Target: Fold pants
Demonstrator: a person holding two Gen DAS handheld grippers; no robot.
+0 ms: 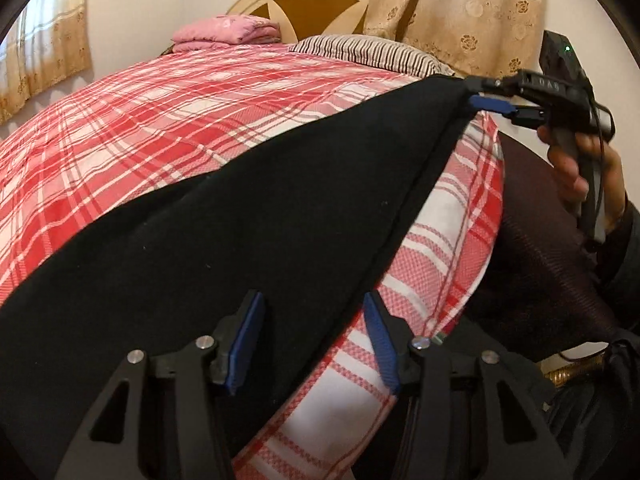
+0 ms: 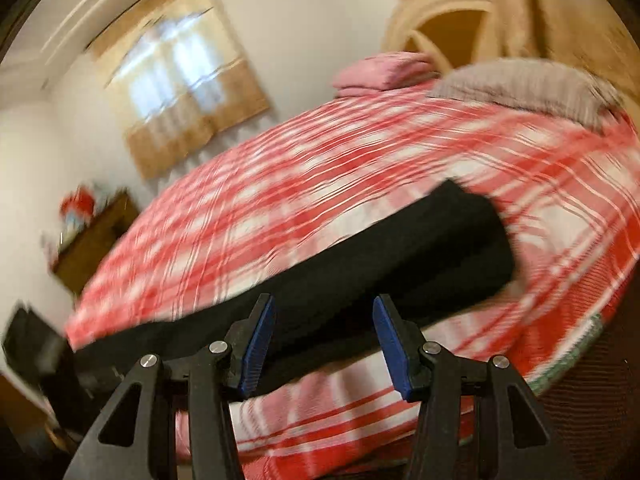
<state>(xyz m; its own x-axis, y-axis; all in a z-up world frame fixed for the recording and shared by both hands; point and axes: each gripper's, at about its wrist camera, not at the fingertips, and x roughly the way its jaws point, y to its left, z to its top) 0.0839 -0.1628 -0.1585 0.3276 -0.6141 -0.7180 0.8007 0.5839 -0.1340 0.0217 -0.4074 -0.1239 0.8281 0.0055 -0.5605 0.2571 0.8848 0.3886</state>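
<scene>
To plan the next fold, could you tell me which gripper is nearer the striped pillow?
Right. The right gripper sits at the far corner of the pants, beside the striped pillow; the left gripper is over their near end.

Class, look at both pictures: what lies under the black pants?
The black pants lie on a red-and-white checked bedsheet, which shows all around them. Whatever is directly beneath the fabric is covered.

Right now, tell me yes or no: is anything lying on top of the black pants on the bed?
No. In the right wrist view the black pants lie on the red plaid bedspread with nothing on top of them.
</scene>
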